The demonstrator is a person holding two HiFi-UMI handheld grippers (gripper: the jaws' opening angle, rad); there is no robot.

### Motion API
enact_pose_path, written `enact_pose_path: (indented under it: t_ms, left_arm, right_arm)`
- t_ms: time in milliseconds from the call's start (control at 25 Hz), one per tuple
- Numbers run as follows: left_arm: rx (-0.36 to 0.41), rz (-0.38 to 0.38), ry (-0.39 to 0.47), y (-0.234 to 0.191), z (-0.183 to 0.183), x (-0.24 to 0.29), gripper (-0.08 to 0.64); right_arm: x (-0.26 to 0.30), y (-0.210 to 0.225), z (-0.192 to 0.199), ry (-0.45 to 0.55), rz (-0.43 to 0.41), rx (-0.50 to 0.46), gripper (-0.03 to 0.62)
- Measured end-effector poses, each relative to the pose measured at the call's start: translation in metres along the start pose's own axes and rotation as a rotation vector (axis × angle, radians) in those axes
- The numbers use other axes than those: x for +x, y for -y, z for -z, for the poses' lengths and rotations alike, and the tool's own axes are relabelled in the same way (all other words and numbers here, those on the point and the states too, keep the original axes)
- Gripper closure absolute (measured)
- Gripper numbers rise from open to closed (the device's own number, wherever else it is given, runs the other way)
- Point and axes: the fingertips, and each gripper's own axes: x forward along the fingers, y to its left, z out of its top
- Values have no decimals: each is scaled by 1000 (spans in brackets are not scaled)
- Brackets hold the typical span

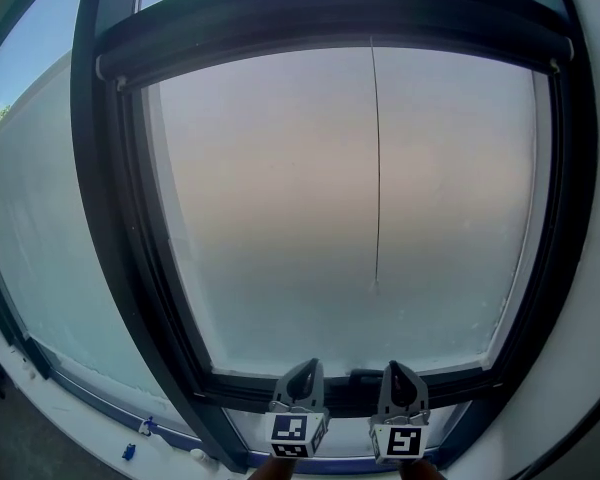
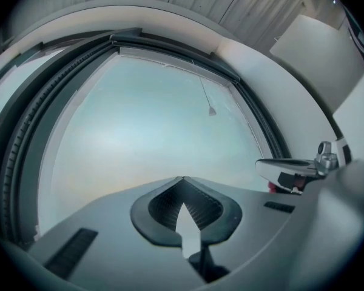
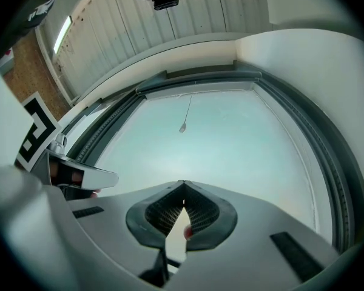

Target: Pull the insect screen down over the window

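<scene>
The window (image 1: 310, 228) has a dark frame (image 1: 108, 218) and frosted-looking glass. Across its top runs the dark rolled-up insect screen bar (image 1: 330, 23). A thin pull cord (image 1: 377, 168) hangs from the bar and ends in a small toggle (image 1: 376, 288) about mid-pane; the toggle also shows in the left gripper view (image 2: 212, 111) and the right gripper view (image 3: 182, 128). My left gripper (image 1: 303, 366) (image 2: 181, 178) and right gripper (image 1: 397, 368) (image 3: 182, 182) stand side by side at the lower frame rail, below the toggle. Both are shut, tips together, holding nothing.
A white sill (image 1: 90, 423) runs along the bottom left with two small blue objects (image 1: 130, 452) on it. A white wall reveal (image 1: 592, 368) borders the window on the right. A ribbed ceiling (image 3: 170, 23) is overhead.
</scene>
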Motion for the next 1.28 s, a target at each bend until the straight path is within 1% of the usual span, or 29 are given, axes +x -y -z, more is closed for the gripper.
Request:
enact_pose_path:
  t_ms: [80,200,320,400,520,640,800,920,1080,1160,1280]
  left_arm:
    - [1,-2,39,-3,-15,9,560]
    - [28,-6,106,-6,-38,17,560]
    - [44,-40,180,-18,-67,20,560]
    - [40,-61,220,-29,-88,23,560]
    - [57,-88,284,-46,-116,28,560]
    - [67,-98,339,-61,-146,33,560]
    - [165,-77,368,-70,-189,44,560]
    - [216,-83,426,-71,-226,49,560]
    - [305,-70,484,-60,-273,60,560]
    - [310,-59,504,-56,-295,67,560]
    - [275,-37,528,-52,-324,80,560]
  right_arm:
    - [12,6,-10,24,3,-25,591]
    - [26,16,-33,70,17,-50,591]
    - [34,22,-63,123,23,-56,591]
    - [40,24,-76,145,18,-49,591]
    - [50,31,-93,162,-2,-7,591]
    - [63,35,-113,196,-22,-25,589]
    - [89,39,-154,282,-21,-118,591]
    - [104,39,-189,358,-24,-173,590]
    - [122,43,-224,390,-23,-212,591]
    - [132,47,-238,384,-20,-223,589]
    - [147,54,-258,381,-6,-206,590]
